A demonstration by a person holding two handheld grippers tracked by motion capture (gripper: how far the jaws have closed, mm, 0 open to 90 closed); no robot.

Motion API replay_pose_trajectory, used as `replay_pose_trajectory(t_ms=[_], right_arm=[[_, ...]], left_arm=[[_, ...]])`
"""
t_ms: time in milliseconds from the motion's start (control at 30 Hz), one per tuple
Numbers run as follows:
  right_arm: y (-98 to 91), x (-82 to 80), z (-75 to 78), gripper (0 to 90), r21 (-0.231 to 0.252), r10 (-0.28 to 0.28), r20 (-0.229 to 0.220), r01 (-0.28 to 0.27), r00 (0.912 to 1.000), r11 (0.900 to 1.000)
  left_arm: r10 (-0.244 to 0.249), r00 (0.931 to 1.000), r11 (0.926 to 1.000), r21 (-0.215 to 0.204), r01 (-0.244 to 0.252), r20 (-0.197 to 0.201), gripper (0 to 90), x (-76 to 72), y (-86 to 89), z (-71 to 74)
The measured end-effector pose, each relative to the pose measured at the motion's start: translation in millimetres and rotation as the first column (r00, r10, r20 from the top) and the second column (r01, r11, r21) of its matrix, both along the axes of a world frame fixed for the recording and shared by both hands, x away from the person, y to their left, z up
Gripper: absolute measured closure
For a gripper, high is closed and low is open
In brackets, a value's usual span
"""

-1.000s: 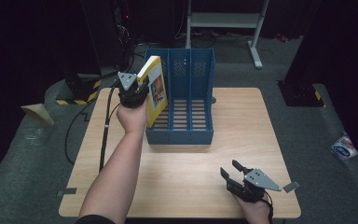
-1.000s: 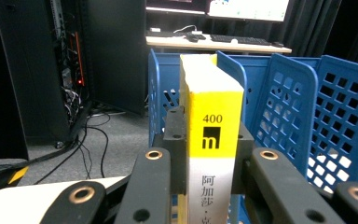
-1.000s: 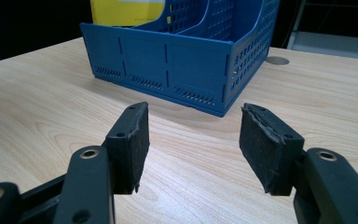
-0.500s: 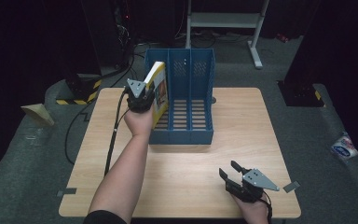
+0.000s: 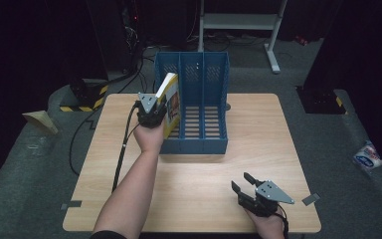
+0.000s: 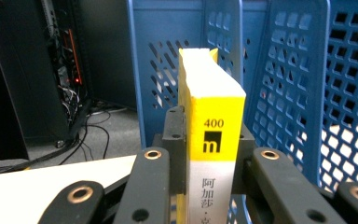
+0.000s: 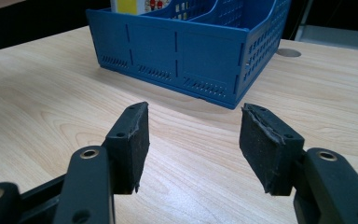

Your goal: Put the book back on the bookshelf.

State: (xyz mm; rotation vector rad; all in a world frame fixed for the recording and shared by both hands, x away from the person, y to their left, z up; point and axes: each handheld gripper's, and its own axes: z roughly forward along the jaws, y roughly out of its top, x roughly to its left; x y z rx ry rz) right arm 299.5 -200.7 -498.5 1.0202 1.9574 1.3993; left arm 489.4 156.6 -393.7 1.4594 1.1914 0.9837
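The left claw (image 5: 155, 110) is gripping a yellow book (image 5: 170, 103) upright at the blue rack's (image 5: 203, 144) left slot; the right claw (image 5: 246, 186) is resting open and empty on the surface (image 5: 199, 174).

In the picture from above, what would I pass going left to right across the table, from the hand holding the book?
left gripper → yellow book clamped in it → blue file rack → bare wooden table. Nearer the person and to the right, the right gripper rests open.
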Motion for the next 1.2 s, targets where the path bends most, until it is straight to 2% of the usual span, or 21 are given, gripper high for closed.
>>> replay_pose_trajectory(t_ms=[67, 233, 333, 433, 500, 600, 700, 833, 933, 1133, 1200], right_arm=[[1.4, -0.2, 0.1, 42.2, -0.004, 0.004, -0.001, -0.004, 1.0000, 1.0000], [4.3, -1.9, 0.5, 42.2, -0.009, 0.010, 0.000, -0.010, 0.9999, 0.9999], [6.0, -1.8, 0.1, 42.1, -0.012, 0.010, -0.003, -0.010, 0.9999, 0.9999], [7.0, -1.3, -0.7, 42.0, -0.016, 0.012, -0.007, -0.012, 0.9999, 0.9998], [7.7, -1.3, -1.1, 42.0, -0.018, 0.010, -0.012, -0.010, 0.9999, 0.9998], [8.7, -1.1, -1.4, 41.9, -0.020, 0.011, -0.011, -0.012, 0.9999, 0.9997], [9.4, -1.5, -1.4, 41.9, -0.023, 0.015, -0.008, -0.015, 0.9999, 0.9996], [8.5, -1.5, -0.8, 42.0, -0.019, 0.014, -0.007, -0.014, 0.9999, 0.9997], [6.5, -1.3, -0.1, 42.0, -0.012, 0.010, -0.007, -0.010, 0.9999, 0.9999], [4.4, -1.7, 1.1, 42.0, -0.009, 0.010, -0.003, -0.010, 0.9999, 0.9999], [4.4, -1.7, 1.2, 42.0, -0.009, 0.010, -0.003, -0.010, 0.9999, 0.9999]], left_arm=[[-0.010, 0.9998, 0.9999, 0.009, 0.011, -0.019, 75.2, -1.8, 2.0, 1.0], [-0.038, 0.9975, 0.9993, 0.003, 0.039, -0.059, 73.5, -5.2, 10.1, 2.6], [-0.040, 0.9964, 0.9987, 0.029, 0.042, -0.075, 71.3, -7.0, 12.9, 2.6], [-0.058, 0.9945, 0.9981, 0.017, 0.060, -0.087, 70.1, -7.4, 16.4, 4.0], [-0.089, 0.9905, 0.9959, 0.009, 0.090, -0.105, 69.9, -6.1, 18.5, 5.3], [-0.097, 0.9876, 0.9948, 0.018, 0.100, -0.124, 68.2, -4.2, 18.5, 10.2], [-0.087, 0.9884, 0.9956, 0.024, 0.090, -0.124, 65.2, -3.3, 16.5, 16.8], [-0.057, 0.9861, 0.9963, 0.054, 0.066, -0.156, 64.4, -1.0, 13.2, 25.5], [-0.048, 0.9825, 0.9974, 0.045, 0.057, -0.180, 65.8, 0.4, 12.4, 27.8], [-0.019, 0.9762, 0.9997, 0.009, 0.022, -0.216, 75.2, 1.9, 13.1, 29.4], [-0.012, 0.9777, 0.9999, 0.009, 0.014, -0.210, 75.8, 2.2, 12.7, 29.3]])
